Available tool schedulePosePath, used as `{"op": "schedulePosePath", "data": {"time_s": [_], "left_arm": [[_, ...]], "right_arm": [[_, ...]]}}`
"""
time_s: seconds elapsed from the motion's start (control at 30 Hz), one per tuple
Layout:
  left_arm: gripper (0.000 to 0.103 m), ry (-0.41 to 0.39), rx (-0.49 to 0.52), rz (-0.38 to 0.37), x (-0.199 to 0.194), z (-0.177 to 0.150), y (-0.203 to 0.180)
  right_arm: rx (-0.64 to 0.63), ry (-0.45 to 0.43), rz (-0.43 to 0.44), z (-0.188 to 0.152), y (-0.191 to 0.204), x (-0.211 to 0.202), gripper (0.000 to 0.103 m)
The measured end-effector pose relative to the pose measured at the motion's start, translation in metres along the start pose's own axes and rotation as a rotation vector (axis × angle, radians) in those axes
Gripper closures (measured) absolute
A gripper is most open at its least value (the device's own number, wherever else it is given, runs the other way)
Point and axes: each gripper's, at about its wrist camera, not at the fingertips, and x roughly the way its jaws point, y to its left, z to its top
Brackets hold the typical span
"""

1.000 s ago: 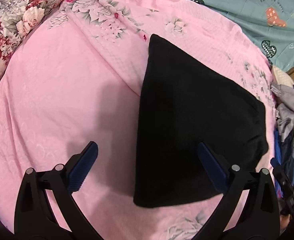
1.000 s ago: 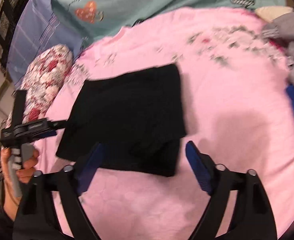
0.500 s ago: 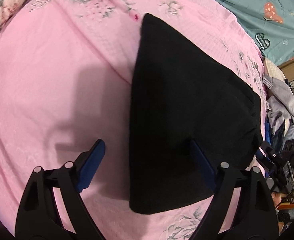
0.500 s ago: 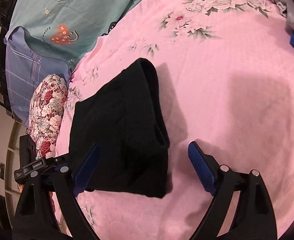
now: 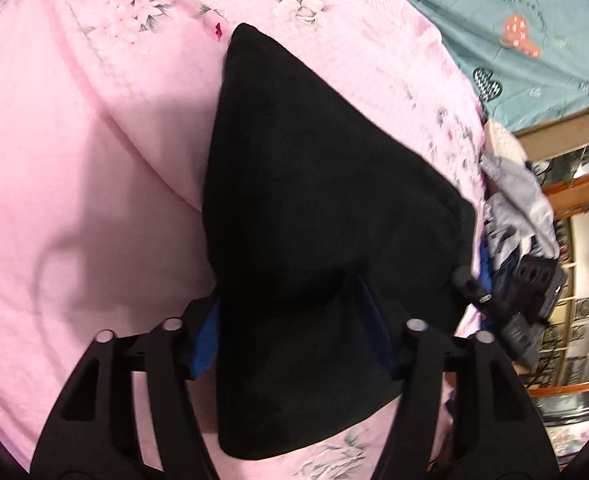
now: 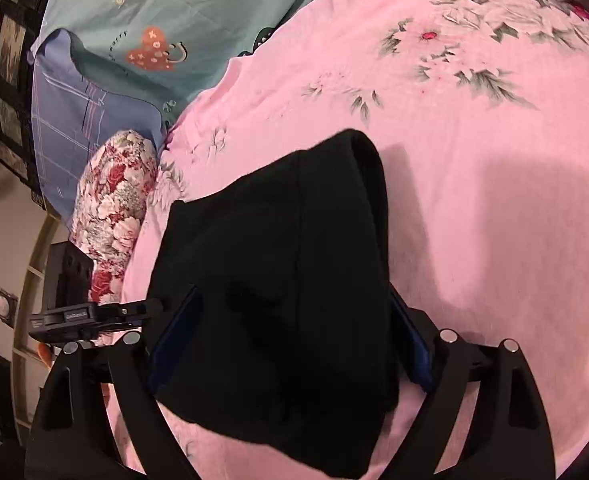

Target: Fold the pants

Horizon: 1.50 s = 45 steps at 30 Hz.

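Left gripper [image 5: 290, 328] straddles near edge of the folded black pants [image 5: 314, 184] lying on the pink bedsheet [image 5: 74, 160], jaws closing, cloth between them but pads not visibly pinching. Right gripper [image 6: 290, 340] straddles the same bundle likewise, jaws closing, probably so both can lift it for another fold.

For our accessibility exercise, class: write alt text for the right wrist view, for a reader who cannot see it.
Folded black pants lie on a pink floral bedspread, and the right hand-held gripper straddles their near end, its jaws closing on the fabric between them. At the left edge, the left hand-held gripper reaches toward the pants beside a floral pillow.
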Motion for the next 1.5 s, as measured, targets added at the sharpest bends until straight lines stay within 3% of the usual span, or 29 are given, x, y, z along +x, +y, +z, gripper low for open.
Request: {"op": "schedulePosePath", "data": {"time_s": [0.03, 0.07, 0.1, 0.17, 0.23, 0.3, 0.43, 0.57, 0.77, 0.9, 1.0, 1.03, 1.13, 1.17, 1.2, 1.23, 1.27, 1.3, 1.33, 1.37, 1.4, 1.5], "left_arm": [[0.017, 0.002, -0.009, -0.052, 0.002, 0.002, 0.001], [0.016, -0.002, -0.013, -0.054, 0.001, 0.002, 0.0], [0.022, -0.006, -0.009, -0.032, 0.002, 0.002, -0.002], [0.066, -0.018, 0.052, 0.111, 0.004, -0.002, -0.014], [0.075, -0.032, 0.066, 0.122, -0.001, -0.005, -0.019], [0.09, -0.071, 0.089, 0.143, -0.016, -0.009, -0.028], [0.094, -0.147, 0.179, 0.151, -0.054, -0.016, -0.053], [0.094, -0.334, 0.269, 0.219, -0.109, -0.016, -0.082], [0.095, -0.595, 0.298, 0.274, -0.179, 0.016, -0.094], [0.095, -0.676, 0.278, 0.289, -0.187, 0.052, -0.082], [0.095, -0.732, 0.258, 0.378, -0.17, 0.086, -0.064], [0.095, -0.732, 0.245, 0.398, -0.161, 0.096, -0.055], [0.094, -0.627, 0.17, 0.457, -0.113, 0.135, -0.017], [0.089, -0.563, 0.134, 0.504, -0.089, 0.147, 0.001], [0.072, -0.508, 0.099, 0.554, -0.07, 0.154, 0.016], [0.049, -0.453, 0.056, 0.618, -0.053, 0.158, 0.032], [0.004, -0.433, -0.013, 0.679, -0.043, 0.16, 0.051], [0.002, -0.473, -0.068, 0.651, -0.047, 0.156, 0.066], [0.002, -0.464, -0.103, 0.582, -0.051, 0.156, 0.075], [0.002, -0.446, -0.159, 0.504, -0.055, 0.154, 0.087], [0.002, -0.445, -0.176, 0.49, -0.059, 0.153, 0.09], [0.002, -0.441, -0.15, 0.552, -0.068, 0.147, 0.081]], "right_arm": [[-0.029, 0.005, -0.028, 0.0, 0.006, 0.002, 0.022], [-0.044, 0.008, -0.043, -0.001, 0.011, 0.005, 0.026], [-0.047, 0.008, -0.045, -0.001, 0.012, 0.006, 0.03], [-0.033, 0.021, -0.058, -0.001, 0.009, 0.007, 0.053], [-0.024, 0.05, -0.051, 0.0, 0.007, 0.004, 0.063], [-0.059, 0.045, -0.056, -0.001, 0.018, -0.005, 0.067], [-0.158, -0.022, -0.025, 0.006, 0.059, -0.031, 0.07], [-0.289, -0.1, 0.007, 0.021, 0.117, -0.053, 0.071], [-0.472, -0.212, 0.042, 0.061, 0.195, -0.055, 0.071], [-0.535, -0.285, 0.085, 0.099, 0.225, -0.034, 0.071], [-0.552, -0.303, 0.095, 0.124, 0.228, -0.004, 0.071], [-0.551, -0.296, 0.097, 0.132, 0.226, 0.013, 0.071], [-0.542, -0.253, 0.063, 0.149, 0.213, 0.062, 0.072], [-0.528, -0.221, 0.02, 0.154, 0.201, 0.09, 0.071], [-0.516, -0.197, -0.023, 0.156, 0.192, 0.107, 0.071], [-0.493, -0.155, -0.113, 0.159, 0.178, 0.134, 0.069], [-0.474, -0.117, -0.187, 0.16, 0.167, 0.151, 0.064], [-0.453, -0.055, -0.316, 0.161, 0.152, 0.173, 0.061], [-0.434, -0.034, -0.369, 0.159, 0.141, 0.181, 0.049], [-0.407, -0.073, -0.34, 0.157, 0.132, 0.176, 0.039], [-0.379, -0.092, -0.332, 0.157, 0.126, 0.168, 0.035], [-0.339, -0.097, -0.318, 0.157, 0.123, 0.149, 0.033]]}}
